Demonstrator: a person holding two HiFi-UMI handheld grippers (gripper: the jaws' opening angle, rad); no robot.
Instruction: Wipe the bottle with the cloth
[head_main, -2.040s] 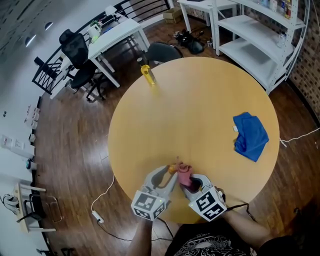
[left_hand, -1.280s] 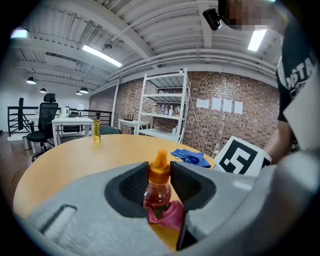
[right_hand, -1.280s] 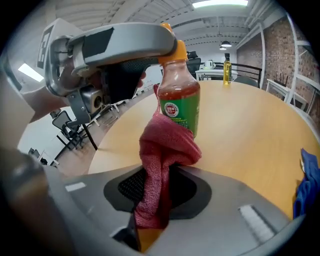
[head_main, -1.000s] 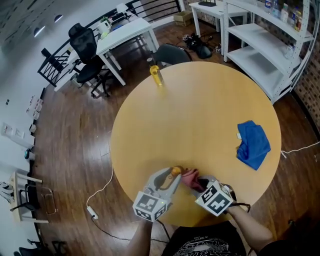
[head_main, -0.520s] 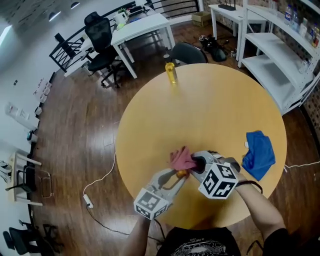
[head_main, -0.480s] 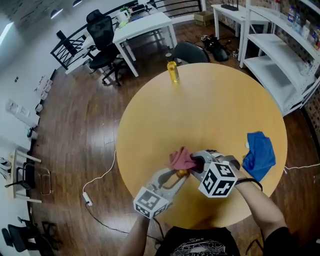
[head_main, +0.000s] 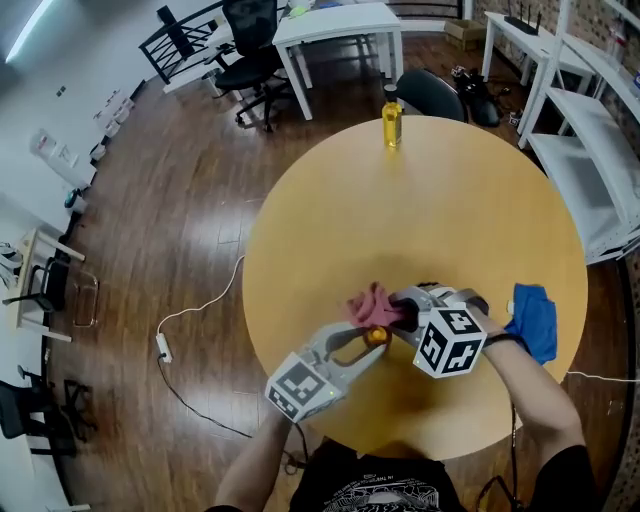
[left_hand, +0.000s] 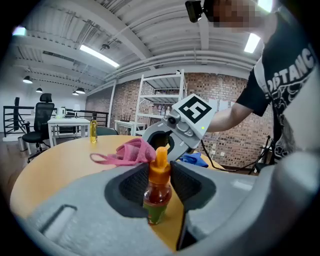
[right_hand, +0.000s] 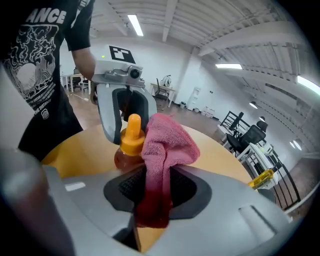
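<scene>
**Operator:** What has shifted in the last second?

**Coach:** Your right gripper (head_main: 398, 312) has rolled over and lifted. It has swept the pink cloth (right_hand: 165, 150) from the 3 o'clock side of the orange-capped bottle (left_hand: 157, 192) round to its 12 o'clock side, as seen from the head view. Your left gripper (head_main: 368, 340) has held its place.

**Operator:** Where is the bottle now?

**Coach:** It is upright between the left jaws, which are clamped on its neck just under the cap. That puts it near the 6 o'clock edge of the table (head_main: 330, 210). I cannot tell whether its base rests on the wood. Your right jaws are pinched on a fold of the pink cloth, and the free end drapes against the cap and shoulder.

**Operator:** How do I wipe it well?

**Coach:** So far I judge that only the top is getting rubbed. Keep the left grip firm, so the bottle does not twist or tip. Drag the cloth down the glass below the jaws, then roll your wrist to bring it round the other side. Press lightly, because the bottle is small and held only at the neck. Hold enough cloth that the hard fingertips never scrape the label.

**Operator:** Is anything in the way?

**Coach:** No. The blue cloth (head_main: 535, 320) lies well apart at 4 o'clock, and the yellow bottle (head_main: 391, 118) stands at the 12 o'clock rim.
</scene>
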